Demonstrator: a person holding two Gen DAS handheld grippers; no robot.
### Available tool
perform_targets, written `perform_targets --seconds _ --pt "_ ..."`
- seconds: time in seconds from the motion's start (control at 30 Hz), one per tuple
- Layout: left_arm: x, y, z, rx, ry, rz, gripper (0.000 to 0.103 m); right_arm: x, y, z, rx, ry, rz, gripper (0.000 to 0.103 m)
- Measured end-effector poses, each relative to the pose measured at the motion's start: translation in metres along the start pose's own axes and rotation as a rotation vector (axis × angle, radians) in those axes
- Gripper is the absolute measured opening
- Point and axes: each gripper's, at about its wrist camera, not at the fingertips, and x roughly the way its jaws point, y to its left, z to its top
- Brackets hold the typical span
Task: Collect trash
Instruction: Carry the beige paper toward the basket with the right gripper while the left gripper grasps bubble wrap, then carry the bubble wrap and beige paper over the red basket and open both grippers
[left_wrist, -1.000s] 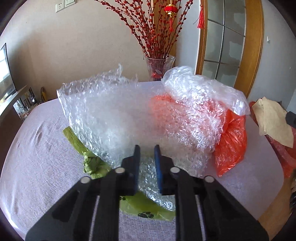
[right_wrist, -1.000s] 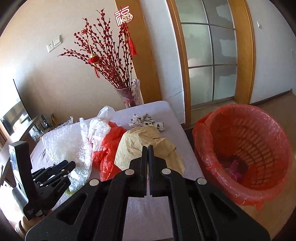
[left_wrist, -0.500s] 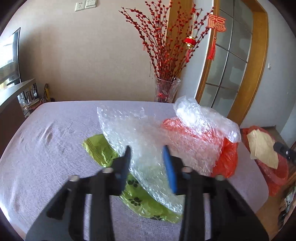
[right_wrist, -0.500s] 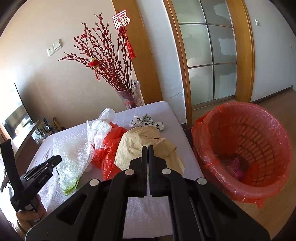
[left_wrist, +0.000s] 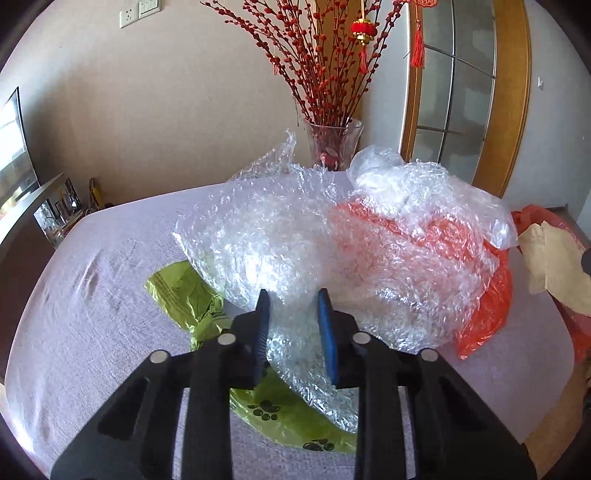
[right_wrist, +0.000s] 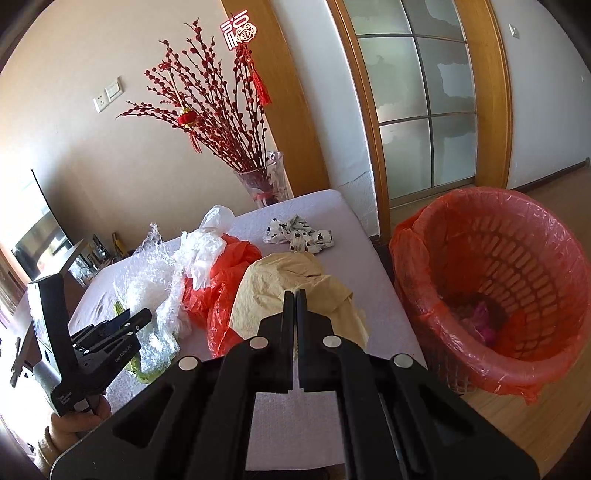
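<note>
A big sheet of clear bubble wrap (left_wrist: 295, 243) lies on the table over a green bag with paw prints (left_wrist: 280, 413) and against an orange plastic bag (left_wrist: 484, 310). My left gripper (left_wrist: 293, 302) is open, its fingers at either side of the wrap's near edge; it also shows in the right wrist view (right_wrist: 125, 321). My right gripper (right_wrist: 295, 295) is shut and empty, over a crumpled tan paper (right_wrist: 291, 288). A red-lined trash basket (right_wrist: 491, 280) stands on the floor right of the table.
A glass vase of red branches (left_wrist: 332, 147) stands at the table's far edge. A black-and-white spotted wrapper (right_wrist: 299, 234) and a white plastic bag (right_wrist: 207, 247) lie on the table (left_wrist: 92, 280). A TV shelf (left_wrist: 29, 206) is at the left.
My left gripper drew back and opened, then came forward again to the bubble wrap's near edge with its fingers apart. The right gripper has stayed shut and nearly still.
</note>
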Motion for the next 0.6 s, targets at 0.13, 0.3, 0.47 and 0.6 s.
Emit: perform_targets --seconds 0.13,0.3,0.47,0.6 --pt "-0.012 0.006 0.008 -0.027 -0.028 -0.033 0.022 -0.002 0.0 0.0 0.001 -0.004 0.001 0.002" --pt "-0.035 0.017 0.013 -0.059 -0.074 -0.067 0.023 -0.004 0.0 0.002 0.007 -0.014 -0.002 0.002" --pt "-0.054 0.019 0.021 -0.063 -0.106 -0.112 0.023 -0.008 -0.003 0.004 0.013 -0.027 -0.004 0.002" --pt "-0.065 0.017 0.027 -0.053 -0.118 -0.136 0.023 -0.012 -0.005 0.006 0.015 -0.036 -0.007 0.002"
